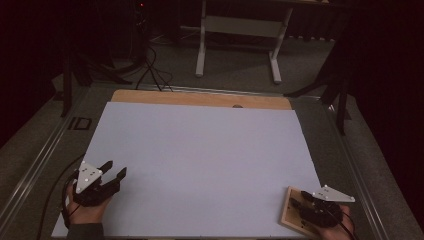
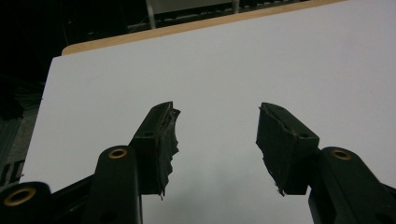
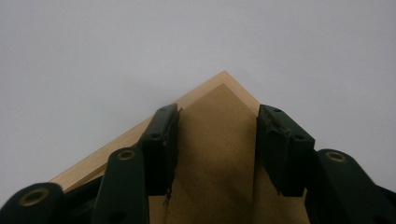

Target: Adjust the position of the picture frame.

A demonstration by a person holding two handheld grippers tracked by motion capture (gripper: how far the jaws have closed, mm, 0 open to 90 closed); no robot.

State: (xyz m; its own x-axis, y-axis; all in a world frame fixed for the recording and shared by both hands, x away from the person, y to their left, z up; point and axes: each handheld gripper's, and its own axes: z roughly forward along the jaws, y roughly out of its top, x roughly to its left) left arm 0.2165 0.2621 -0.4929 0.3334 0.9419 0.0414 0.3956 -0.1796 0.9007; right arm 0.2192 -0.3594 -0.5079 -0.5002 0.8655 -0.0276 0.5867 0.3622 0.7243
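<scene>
A flat wooden board (image 1: 287, 210) lies at the near right corner of the white sheet (image 1: 200, 160). My right gripper (image 1: 302, 202) is over it, held by a hand at the bottom edge. In the right gripper view the board (image 3: 217, 154) has a raised light rim, and one of its corners points away between the jaws. My right gripper (image 3: 217, 109) is open, its jaws standing apart above the board's surface. My left gripper (image 1: 116, 168) rests at the near left of the sheet. In its own view my left gripper (image 2: 217, 109) is open with nothing between its worn pads (image 2: 275, 140).
The white sheet (image 2: 261, 60) covers most of the table, with a strip of wooden tabletop (image 1: 200, 98) showing along the far edge. Metal rails (image 1: 45, 150) run down both sides. Beyond the table stand a white desk frame (image 1: 237, 25) and floor cables (image 1: 150, 70).
</scene>
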